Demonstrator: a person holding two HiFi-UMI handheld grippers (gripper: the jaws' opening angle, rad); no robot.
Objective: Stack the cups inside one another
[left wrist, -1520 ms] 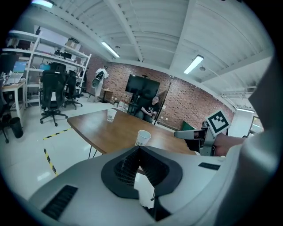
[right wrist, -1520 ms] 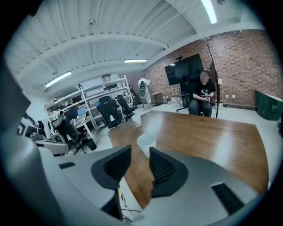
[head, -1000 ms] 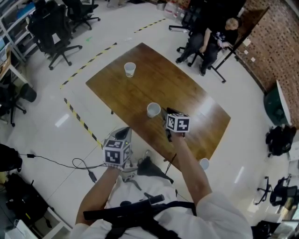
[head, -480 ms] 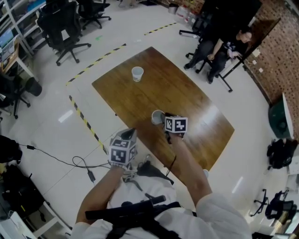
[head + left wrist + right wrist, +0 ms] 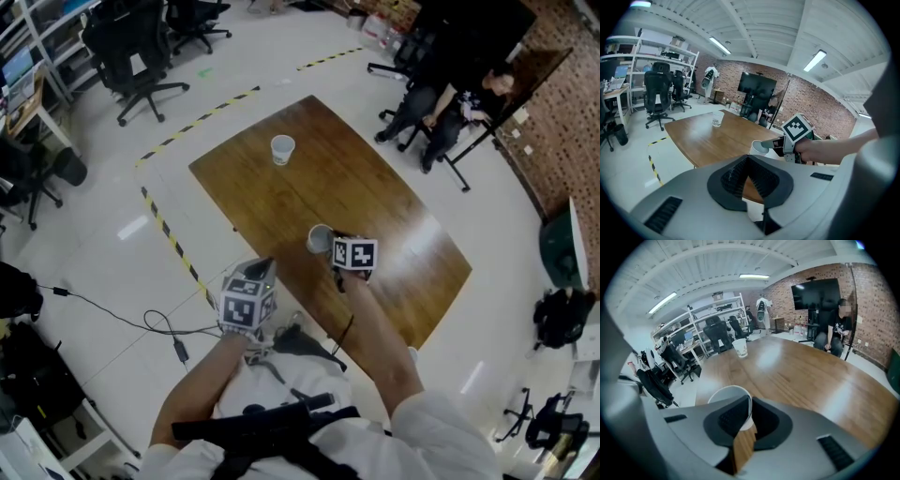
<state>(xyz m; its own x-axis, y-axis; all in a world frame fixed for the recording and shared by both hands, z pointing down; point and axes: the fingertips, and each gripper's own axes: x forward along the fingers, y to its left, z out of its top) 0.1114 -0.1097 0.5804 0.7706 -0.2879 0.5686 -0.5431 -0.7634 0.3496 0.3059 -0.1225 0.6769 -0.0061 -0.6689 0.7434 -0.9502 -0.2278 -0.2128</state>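
**Head view.** Your right claw (image 5: 333, 248) sits at the near cup (image 5: 319, 238). That cup stands upright not far in from the counter (image 5: 375, 187) edge on your side, about midway along it. The far cup (image 5: 282, 148) is also upright and mouth up. It stands well apart from the near one, up towards the counter's far corner. Your left claw (image 5: 255, 270) hangs just off the near edge, over the floor, touching nothing.

**Left gripper view.** The left claw's (image 5: 748, 160) jaws are drawn together with nothing between them. Beyond them the right claw reaches onto the near cup's (image 5: 757, 148) rim. The far cup (image 5: 717, 119) stands away to the left on the counter.

**Right gripper view.** The right claw's (image 5: 750, 405) jaws have just been closing and are now narrow. They pinch the wall of the near cup (image 5: 727, 397), one pad inside the rim and one outside. The far cup (image 5: 740, 348) lies almost straight ahead of this claw, a little to the left, with bare counter between.

The coming move turns on that line. Your right hand holds the cup and is the nearer one to the far cup. I judge that the held cup needs lifting clear and carrying forward along the counter. Then lower it straight down the far cup's upright axis so the two mouths line up. A rim pinch may let the cup tilt, so keep it level.
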